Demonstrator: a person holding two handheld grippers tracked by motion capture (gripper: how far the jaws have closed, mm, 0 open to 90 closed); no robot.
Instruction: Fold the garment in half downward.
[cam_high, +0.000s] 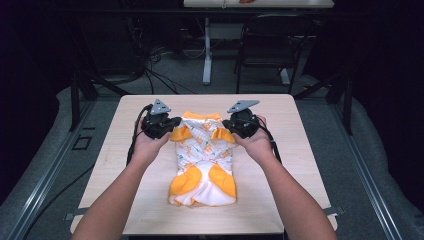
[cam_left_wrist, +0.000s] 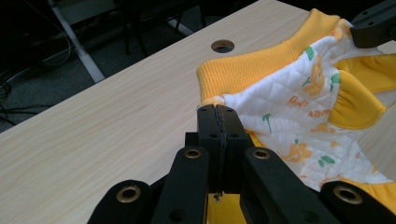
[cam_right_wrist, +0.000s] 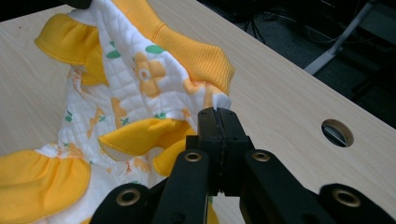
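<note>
A light wooden table (cam_high: 150, 200) stands on a grey floor (cam_high: 50, 150), with a dark chair (cam_high: 270, 45) and a white table leg (cam_high: 207, 55) behind it in the dim background. On the middle of the tabletop lies a small quilted garment (cam_high: 202, 160), white with an orange and green print, its orange ribbed collar (cam_high: 201, 116) toward the far edge and its orange-trimmed ruffled ends toward the person. Two forearms reach in from the near side, one hand on each tool. The left gripper (cam_high: 172, 131) sits at the garment's far left corner, and in the left gripper view its jaws are pressed together on the cloth edge just below the collar (cam_left_wrist: 261, 65), with fabric running from between the pads out to the right. The right gripper (cam_high: 227, 131) sits at the far right corner, and in the right gripper view its jaws are likewise closed, pinching a white tip of the garment (cam_right_wrist: 140, 93) just beside the ribbed orange band (cam_right_wrist: 196, 56). Both corners look slightly raised from the wood. A round cable hole (cam_left_wrist: 222, 46) pierces the table near the far edge on the left; another hole (cam_right_wrist: 337, 132) shows to the right of the right jaws.
</note>
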